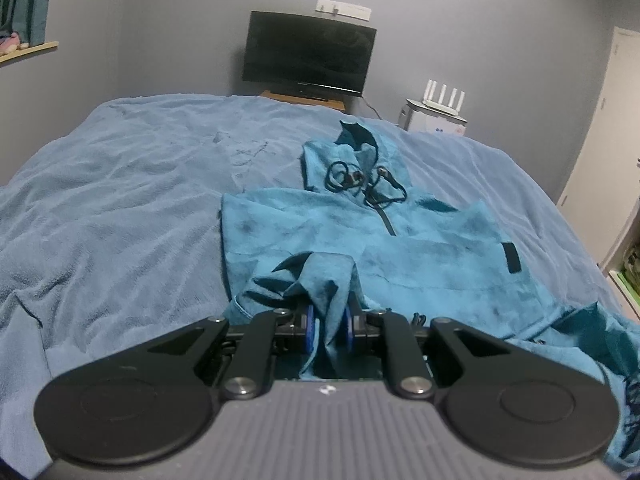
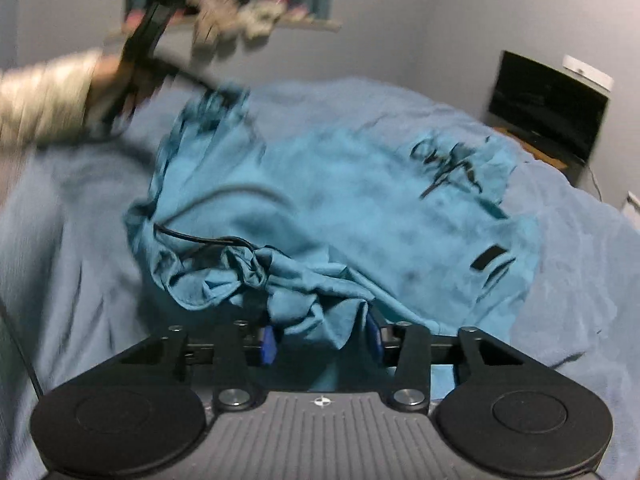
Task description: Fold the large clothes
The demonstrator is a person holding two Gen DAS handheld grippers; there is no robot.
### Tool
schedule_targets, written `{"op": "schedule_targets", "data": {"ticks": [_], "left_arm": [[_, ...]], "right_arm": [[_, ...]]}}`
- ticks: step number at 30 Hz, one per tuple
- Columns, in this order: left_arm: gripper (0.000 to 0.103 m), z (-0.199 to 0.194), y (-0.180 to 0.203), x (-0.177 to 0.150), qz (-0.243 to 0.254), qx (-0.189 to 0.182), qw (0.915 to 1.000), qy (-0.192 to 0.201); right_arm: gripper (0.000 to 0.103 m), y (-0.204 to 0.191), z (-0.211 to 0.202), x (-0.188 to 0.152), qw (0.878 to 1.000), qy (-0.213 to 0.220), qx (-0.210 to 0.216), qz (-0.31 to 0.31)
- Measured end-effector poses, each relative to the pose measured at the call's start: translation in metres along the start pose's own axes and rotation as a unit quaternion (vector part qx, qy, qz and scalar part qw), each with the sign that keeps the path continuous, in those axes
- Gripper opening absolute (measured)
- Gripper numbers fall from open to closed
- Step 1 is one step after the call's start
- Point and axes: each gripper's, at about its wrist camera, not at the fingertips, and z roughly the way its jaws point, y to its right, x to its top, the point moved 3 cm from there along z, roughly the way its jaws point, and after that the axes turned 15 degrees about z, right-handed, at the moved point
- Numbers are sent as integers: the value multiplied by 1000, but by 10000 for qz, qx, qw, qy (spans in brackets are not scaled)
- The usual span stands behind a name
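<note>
Left wrist view: left claw (image 1: 328, 320) nearly shut, pinching a bunched fold of the teal hoodie (image 1: 400, 248). Rest of the hoodie lies flat on the bed (image 1: 120, 200) straight ahead of the claw, hood (image 1: 356, 148) at the far end, so its long axis runs away from the jaws.

Right wrist view: right claw (image 2: 320, 338) partly open, crumpled hem cloth between the pads; blurred, can't tell if they actually press. Hoodie body spreads ahead and right of it. Left claw (image 2: 224, 94), up and to the left, lifts the other corner. Both sit on the near hem; next fold likely goes toward the hood.
</note>
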Motion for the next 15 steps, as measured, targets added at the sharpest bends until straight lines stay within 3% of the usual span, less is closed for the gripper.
{"op": "schedule_targets", "data": {"ticks": [6, 11, 15], "left_arm": [[12, 21, -26, 14, -398, 91, 9991, 65], [12, 47, -46, 20, -839, 160, 9963, 88], [12, 73, -62, 27, -1134, 162, 9934, 54]], "right_arm": [[32, 38, 1, 45, 9929, 765, -25, 915], [30, 82, 20, 75, 9732, 1382, -251, 1819], [29, 117, 58, 94, 9601, 1534, -508, 2284]]}}
